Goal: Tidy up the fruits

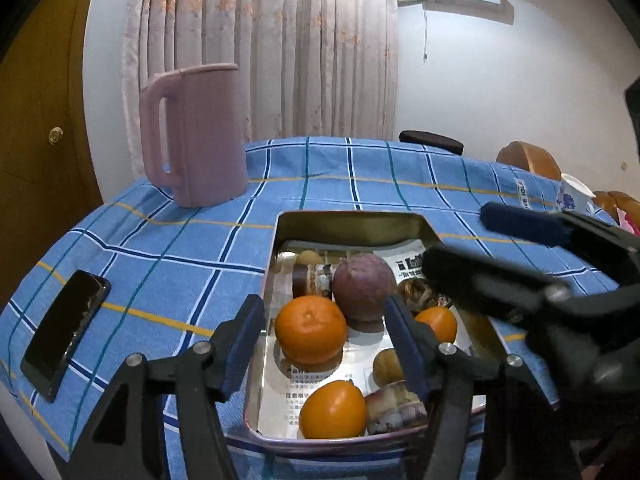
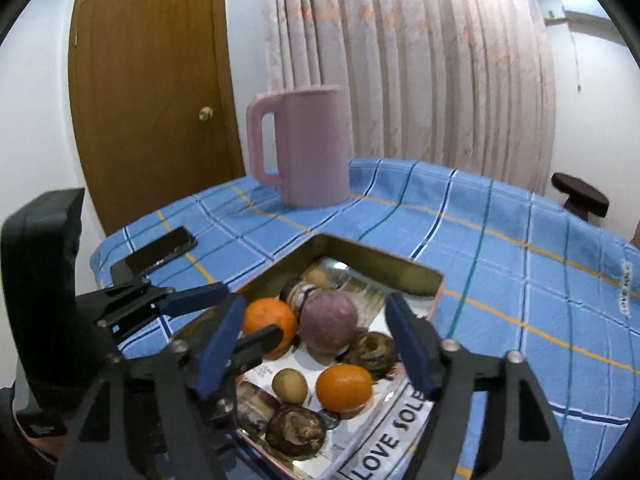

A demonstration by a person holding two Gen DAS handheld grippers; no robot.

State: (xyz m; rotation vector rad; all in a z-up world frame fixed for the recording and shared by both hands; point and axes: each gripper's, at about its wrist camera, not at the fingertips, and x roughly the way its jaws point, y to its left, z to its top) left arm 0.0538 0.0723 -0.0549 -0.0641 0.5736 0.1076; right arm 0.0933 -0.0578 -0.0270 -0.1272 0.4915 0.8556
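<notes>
Fig.: two hand-held grippers over a metal tin (image 1: 352, 222) of fruit on a blue plaid tablecloth (image 1: 160, 264).

L wrist view: left gripper (image 1: 324, 320) hangs w/ jaws spread wide, gripping nothing; its blue pads flank a large orange (image 1: 310, 330) near the tin's left wall. Behind that orange, approx. centre of tin, sits a round purple fruit (image 1: 363, 286). A second orange (image 1: 438, 323) shows just beyond the R finger; a third orange (image 1: 333, 410) lies at the near wall, touching a mottled purple-white piece (image 1: 396, 406). A small brown fruit (image 1: 386, 366) lies betw. them. Printed paper (image 1: 404, 260) lines the tin floor. Right gripper (image 1: 454, 236) enters from the R above the tin, jaws apart, empty.

R wrist view: right gripper (image 2: 316, 344) also wide open, holding nothing, fingers framing the tin (image 2: 380, 258) contents: purple fruit (image 2: 328, 320), two oranges (image 2: 270, 320) (image 2: 344, 388), small brown fruit (image 2: 290, 386). Left gripper (image 2: 236, 320) reaches in from the L, one finger just in front of the far orange.

Surroundings: pink pitcher (image 1: 194, 134) upright at far L of table; black phone (image 1: 66, 332) flat near L edge, well apart from tin.
</notes>
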